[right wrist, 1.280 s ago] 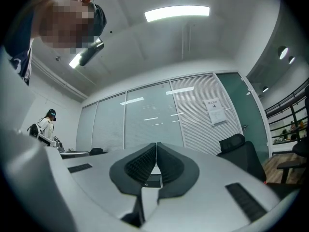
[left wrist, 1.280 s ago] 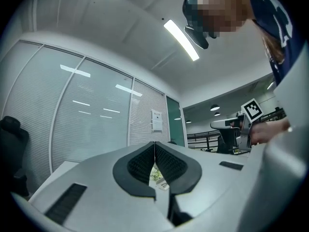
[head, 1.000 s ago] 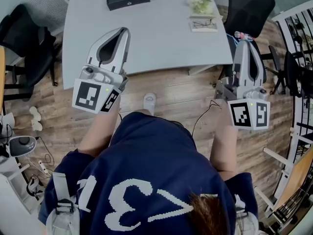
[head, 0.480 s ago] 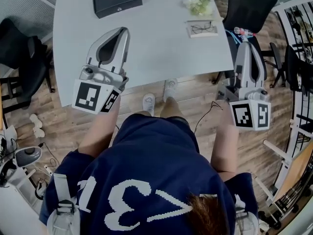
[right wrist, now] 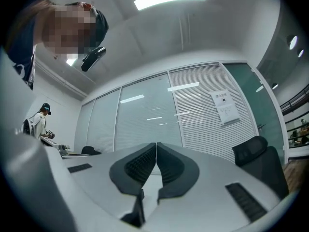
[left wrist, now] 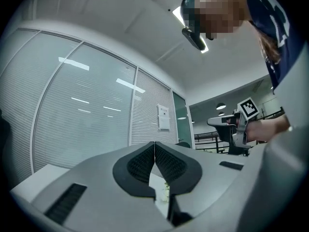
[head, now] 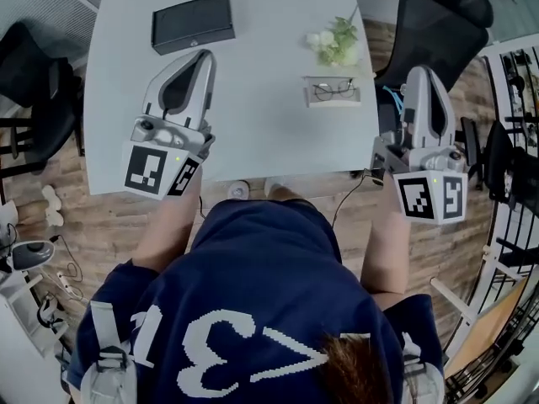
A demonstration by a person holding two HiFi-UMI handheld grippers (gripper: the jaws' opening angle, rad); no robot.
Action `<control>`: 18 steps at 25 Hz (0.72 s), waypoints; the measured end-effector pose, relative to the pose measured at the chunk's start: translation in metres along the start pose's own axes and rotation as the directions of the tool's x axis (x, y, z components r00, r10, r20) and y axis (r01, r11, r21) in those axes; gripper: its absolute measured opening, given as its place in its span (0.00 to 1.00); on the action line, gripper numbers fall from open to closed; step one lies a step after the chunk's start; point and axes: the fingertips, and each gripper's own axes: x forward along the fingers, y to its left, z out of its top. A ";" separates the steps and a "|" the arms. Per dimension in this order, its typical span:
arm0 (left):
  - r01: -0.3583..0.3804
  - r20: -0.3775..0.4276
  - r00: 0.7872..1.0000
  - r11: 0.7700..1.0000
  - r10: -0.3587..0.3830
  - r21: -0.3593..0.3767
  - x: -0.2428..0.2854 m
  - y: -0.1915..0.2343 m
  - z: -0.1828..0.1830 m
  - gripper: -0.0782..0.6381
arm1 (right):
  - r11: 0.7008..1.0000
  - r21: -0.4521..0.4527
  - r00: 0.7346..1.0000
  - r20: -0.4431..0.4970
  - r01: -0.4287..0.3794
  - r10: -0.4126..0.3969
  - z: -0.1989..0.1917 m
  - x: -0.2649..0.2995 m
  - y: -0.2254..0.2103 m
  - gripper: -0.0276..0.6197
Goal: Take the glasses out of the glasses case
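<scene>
A black glasses case (head: 193, 23) lies closed at the far left of the white table (head: 253, 108). A pair of dark-rimmed glasses (head: 333, 90) rests on a small white tray near the table's right edge. My left gripper (head: 205, 55) hovers above the table's left part, short of the case, jaws shut and empty. My right gripper (head: 418, 74) hangs off the table's right edge, beside the glasses, jaws shut and empty. In the left gripper view (left wrist: 154, 144) and the right gripper view (right wrist: 156, 145) the tips touch and point up at blinds and ceiling.
A small plant with white flowers (head: 335, 44) stands just behind the glasses tray. A black office chair (head: 438, 23) is at the table's far right corner, another dark chair (head: 34, 91) at the left. Cables and small items lie on the wooden floor (head: 67, 225).
The person has stepped closer to the table: the case, plant and glasses sit lower in the head view, and both grippers now reach over or beside the tabletop. Jaws stayed shut.
</scene>
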 end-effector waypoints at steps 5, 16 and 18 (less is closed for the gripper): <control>-0.061 -0.009 0.998 0.998 0.061 -0.007 0.028 -0.004 -0.007 0.13 | 0.996 -0.004 0.995 -0.036 -0.089 0.089 -0.007 0.028 -0.024 0.08; -0.037 -0.091 0.995 0.998 0.032 -0.052 0.064 -0.010 -0.055 0.13 | 0.980 -0.002 0.946 -0.265 -0.197 0.189 -0.089 0.049 -0.043 0.09; -0.028 -0.113 0.993 0.998 0.020 -0.064 0.068 -0.009 -0.066 0.13 | 0.960 -0.026 0.881 -0.403 -0.280 0.247 -0.127 0.046 -0.036 0.09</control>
